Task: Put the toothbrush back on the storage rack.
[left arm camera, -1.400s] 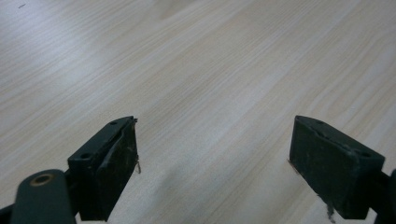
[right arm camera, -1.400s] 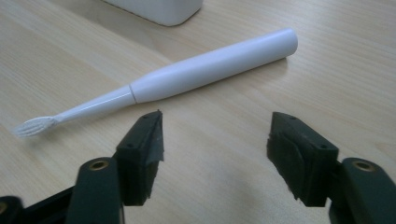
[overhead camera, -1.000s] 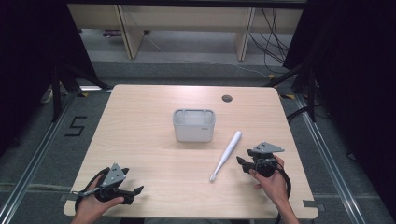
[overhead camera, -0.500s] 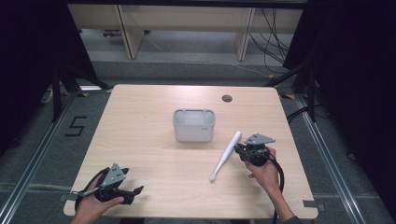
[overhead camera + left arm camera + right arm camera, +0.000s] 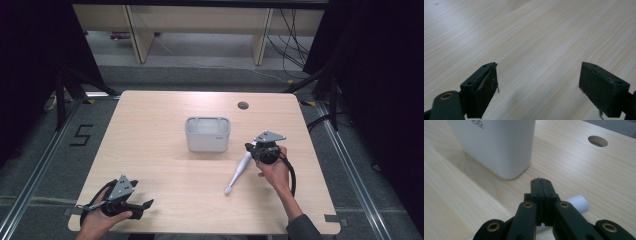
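Starting at the bottom of the high view: the left gripper (image 5: 144, 207) sits at the lower left of the table (image 5: 165, 165), jaws spread wide with nothing but bare wood between them, so it's just parked

Up and to the right lies the white toothbrush-like stick (image 5: 240, 170), slanted, thin end toward the bottom, thick end toward the upper right. The right gripper (image 5: 248, 146) is right at that thick end. Its jaws have just been closing and are now pressed flat together with nothing caught between them; in the right gripper view the stick's thick end (image 5: 579, 203) pokes out from behind them

My guess is the step is a pickup or nudge of the stick. For a grab I'd reopen, straddle the thick end squarely, then squeeze so it doesn't roll off

Further up: the white bin (image 5: 207, 142), then the cable hole (image 5: 243, 105)

Count: two grippers, one stick, one bin, one hole
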A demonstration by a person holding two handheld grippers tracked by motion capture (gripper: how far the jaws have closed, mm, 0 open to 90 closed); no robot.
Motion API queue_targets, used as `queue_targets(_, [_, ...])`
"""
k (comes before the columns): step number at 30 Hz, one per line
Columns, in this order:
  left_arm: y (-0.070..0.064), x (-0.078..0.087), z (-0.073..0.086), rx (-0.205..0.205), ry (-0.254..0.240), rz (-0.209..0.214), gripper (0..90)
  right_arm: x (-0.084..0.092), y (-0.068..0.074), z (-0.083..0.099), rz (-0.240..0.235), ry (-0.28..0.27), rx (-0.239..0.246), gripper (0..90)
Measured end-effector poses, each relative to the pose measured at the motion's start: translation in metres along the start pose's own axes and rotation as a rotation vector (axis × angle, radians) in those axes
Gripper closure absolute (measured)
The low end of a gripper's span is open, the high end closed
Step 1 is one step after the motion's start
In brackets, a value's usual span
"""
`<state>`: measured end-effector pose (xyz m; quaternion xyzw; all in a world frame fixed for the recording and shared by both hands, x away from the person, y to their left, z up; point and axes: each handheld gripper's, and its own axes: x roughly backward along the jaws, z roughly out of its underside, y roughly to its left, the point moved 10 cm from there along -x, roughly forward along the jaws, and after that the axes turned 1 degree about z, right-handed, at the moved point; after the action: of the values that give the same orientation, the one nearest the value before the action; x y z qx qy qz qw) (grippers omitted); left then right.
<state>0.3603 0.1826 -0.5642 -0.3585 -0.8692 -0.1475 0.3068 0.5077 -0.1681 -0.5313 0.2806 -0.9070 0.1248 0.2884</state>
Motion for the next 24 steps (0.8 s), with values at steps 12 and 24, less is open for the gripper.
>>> queue_targets(12, [0.001, 0.002, 0.001, -0.006, 0.017, -0.010, 15.0, -0.027, -0.011, -0.003, 0.016, 0.031, 0.010, 90.0])
queue_targets(24, [0.000, 0.001, 0.001, 0.003, 0.011, -0.003, 15.0, -0.034, -0.025, 0.013, 0.041, 0.126, -0.037, 89.6])
